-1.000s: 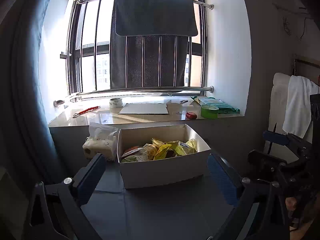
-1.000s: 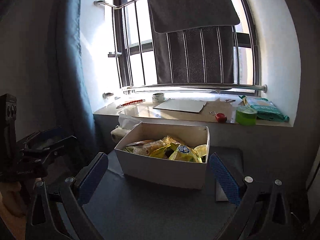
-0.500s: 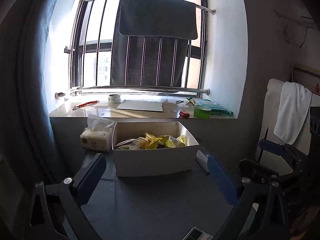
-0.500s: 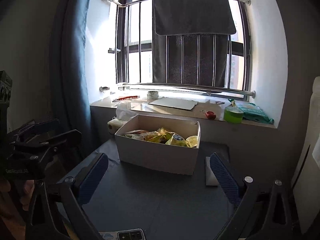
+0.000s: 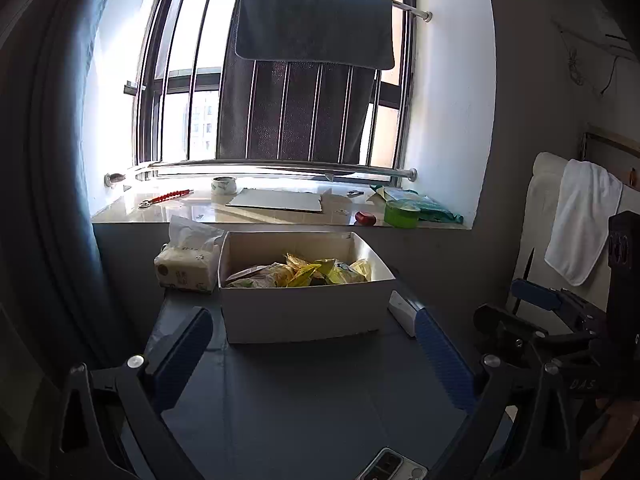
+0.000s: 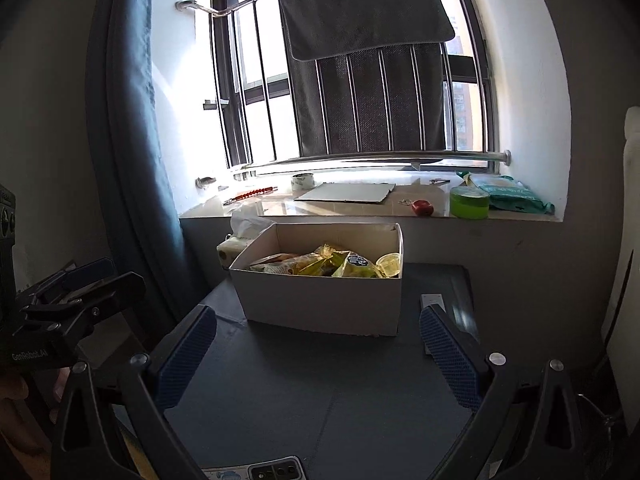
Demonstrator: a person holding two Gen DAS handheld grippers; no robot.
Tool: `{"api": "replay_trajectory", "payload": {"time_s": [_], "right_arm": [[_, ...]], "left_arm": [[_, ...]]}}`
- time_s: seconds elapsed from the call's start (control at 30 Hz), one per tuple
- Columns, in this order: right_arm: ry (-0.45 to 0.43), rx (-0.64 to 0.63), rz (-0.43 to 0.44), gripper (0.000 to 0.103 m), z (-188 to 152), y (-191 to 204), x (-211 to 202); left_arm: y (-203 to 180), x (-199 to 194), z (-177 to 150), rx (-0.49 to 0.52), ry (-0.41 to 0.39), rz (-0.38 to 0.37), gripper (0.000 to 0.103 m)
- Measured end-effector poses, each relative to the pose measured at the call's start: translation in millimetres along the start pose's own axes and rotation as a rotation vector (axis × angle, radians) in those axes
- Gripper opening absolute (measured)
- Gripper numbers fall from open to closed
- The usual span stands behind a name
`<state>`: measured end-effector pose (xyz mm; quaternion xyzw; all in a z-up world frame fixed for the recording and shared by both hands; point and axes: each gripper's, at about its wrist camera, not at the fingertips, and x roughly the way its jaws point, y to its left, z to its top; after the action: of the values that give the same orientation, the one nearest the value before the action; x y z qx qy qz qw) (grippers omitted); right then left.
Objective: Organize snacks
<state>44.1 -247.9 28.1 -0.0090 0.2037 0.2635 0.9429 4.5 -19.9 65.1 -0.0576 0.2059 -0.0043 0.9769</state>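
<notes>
Harsh daylight pours through the window [image 5: 280,92], blowing out the panes and glaring off the sill [image 5: 256,210]; the surface [image 5: 304,392] sits dim, fisheye edges bending into black.
</notes>
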Motion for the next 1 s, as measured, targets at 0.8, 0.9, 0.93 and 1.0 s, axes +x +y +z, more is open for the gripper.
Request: {"api": "replay_trajectory", "payload": {"time_s": [0.8,0.9,0.93,1.0], "right_arm": [[-0.002,0.010,-0.002,0.103,1.5,-0.1,-0.4],[-0.002,0.007,-0.006,0.103,1.3,0.4,-0.1],[-0.002,0.005,-0.007,0.103,1.1,0.9,-0.1],[0.000,0.003,-0.008,0.103,0.6,1.2,0.1]], "left_arm": [[2.9,8.6,-0.3,-0.003,0.031,-0.007,0.103],[3.4,8.6,-0.7,-0.002,0.032,-0.008,0.103],[3.3,8.7,-0.7,-0.003,0.031,-0.006,0.103],[3.5,9.1,-1.1,-0.004,0.033,-0.008,0.103]]}}
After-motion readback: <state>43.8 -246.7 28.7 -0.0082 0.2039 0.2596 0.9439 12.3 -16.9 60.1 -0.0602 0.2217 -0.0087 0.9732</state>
